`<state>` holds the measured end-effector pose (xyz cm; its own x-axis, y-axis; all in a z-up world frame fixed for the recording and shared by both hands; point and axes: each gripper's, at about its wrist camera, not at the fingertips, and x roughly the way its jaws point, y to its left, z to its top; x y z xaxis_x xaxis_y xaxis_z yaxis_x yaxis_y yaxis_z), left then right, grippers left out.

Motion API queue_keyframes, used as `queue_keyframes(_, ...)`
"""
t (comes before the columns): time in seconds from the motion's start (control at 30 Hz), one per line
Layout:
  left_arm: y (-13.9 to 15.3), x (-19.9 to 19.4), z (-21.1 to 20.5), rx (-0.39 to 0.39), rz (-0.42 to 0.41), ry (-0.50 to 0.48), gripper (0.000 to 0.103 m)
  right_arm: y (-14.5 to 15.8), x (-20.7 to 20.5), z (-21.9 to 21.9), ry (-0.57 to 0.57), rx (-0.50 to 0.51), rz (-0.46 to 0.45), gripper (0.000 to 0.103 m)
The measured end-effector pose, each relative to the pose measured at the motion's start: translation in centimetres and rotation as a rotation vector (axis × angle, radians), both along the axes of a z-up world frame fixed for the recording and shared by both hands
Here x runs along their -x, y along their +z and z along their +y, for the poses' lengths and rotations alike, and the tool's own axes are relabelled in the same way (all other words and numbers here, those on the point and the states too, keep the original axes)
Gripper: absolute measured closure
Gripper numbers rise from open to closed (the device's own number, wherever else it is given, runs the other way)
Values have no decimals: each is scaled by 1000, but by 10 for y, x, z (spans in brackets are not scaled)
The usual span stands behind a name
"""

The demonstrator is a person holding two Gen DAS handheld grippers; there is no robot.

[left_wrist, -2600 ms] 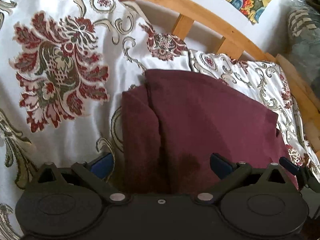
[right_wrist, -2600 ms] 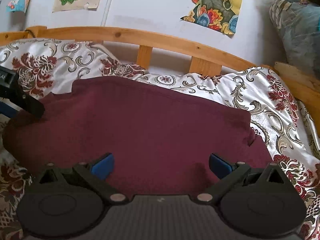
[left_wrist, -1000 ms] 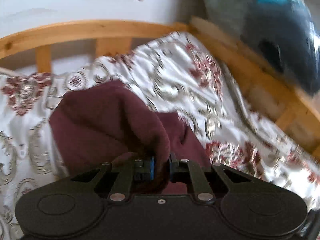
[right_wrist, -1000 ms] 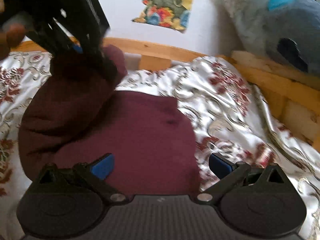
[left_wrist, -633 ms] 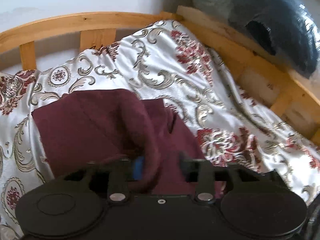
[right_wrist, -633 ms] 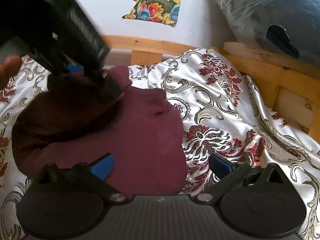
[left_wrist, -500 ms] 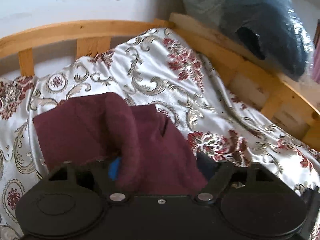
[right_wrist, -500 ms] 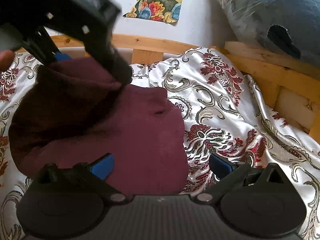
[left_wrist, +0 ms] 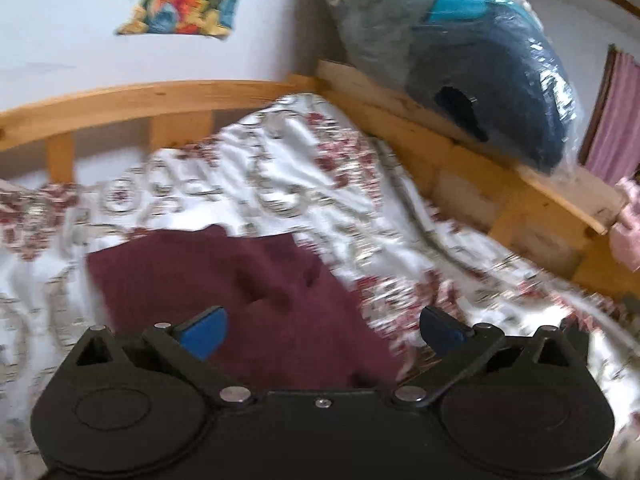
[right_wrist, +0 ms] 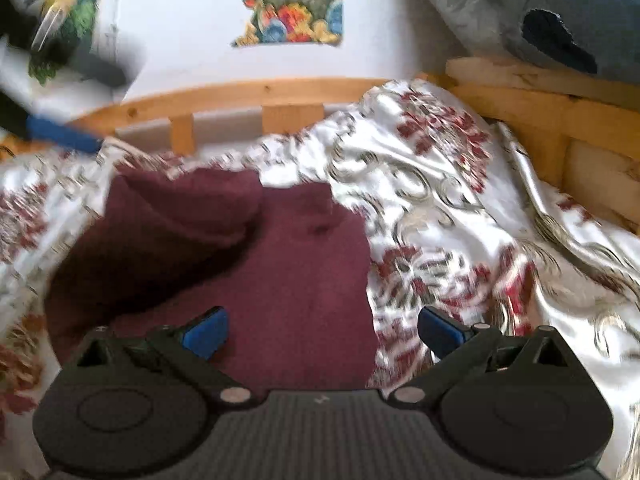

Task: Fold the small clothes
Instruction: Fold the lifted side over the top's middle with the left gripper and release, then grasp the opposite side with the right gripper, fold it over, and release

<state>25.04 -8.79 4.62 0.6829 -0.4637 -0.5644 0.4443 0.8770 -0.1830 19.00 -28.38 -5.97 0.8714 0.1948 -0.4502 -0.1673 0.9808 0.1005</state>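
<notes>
Right wrist view shows the bed (right_wrist: 460, 208) with its patterned satin cover carrying the maroon garment (right_wrist: 280, 280), one side flap thrown over the middle but bulging, so the fold looks part done and next wants flattening or a second fold. Both the right hand-held gripper (right_wrist: 322, 330) and left hand-held gripper (left_wrist: 320, 330) hang wide open, holding nothing. Motion blur hides the cloth's edges; its near hem is cut off.
</notes>
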Motion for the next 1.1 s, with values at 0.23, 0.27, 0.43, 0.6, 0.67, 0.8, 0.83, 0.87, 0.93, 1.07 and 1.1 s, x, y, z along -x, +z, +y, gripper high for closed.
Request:
queue_keyframes(0.23,-37,23,24,-189,-49,77,1,29,-42,-20,141,-102,10,0)
queue_keyframes(0.27,-45,25,22,-238,-60,82,1,33,-51,-23,163,-137,23,0)
queue_keyframes(0.43,-74,20,6,-365,-81,74,4,45,-105,-22,280,-315,137,0)
queue_keyframes(0.6,-79,14,7,-368,-75,93,12,47,-147,15,335,-274,209,0)
queue_keyframes(0.67,-80,12,9,-350,-76,93,23,41,-161,27,325,-249,245,1)
queue_keyframes(0.8,-80,7,11,-329,-62,89,65,27,-178,32,280,-327,300,36)
queue_keyframes(0.83,-80,8,11,-318,-58,87,69,23,-178,30,264,-346,306,58)
queue_keyframes(0.87,-79,8,11,-308,-60,93,73,21,-177,28,249,-352,309,72)
queue_keyframes(0.93,-76,12,10,-302,-84,95,80,23,-170,22,238,-364,278,86)
queue_keyframes(1.07,-69,22,5,-275,-130,71,82,41,-145,11,248,-342,157,89)
queue_keyframes(1.1,-68,24,2,-270,-137,62,82,45,-138,6,247,-336,132,89)
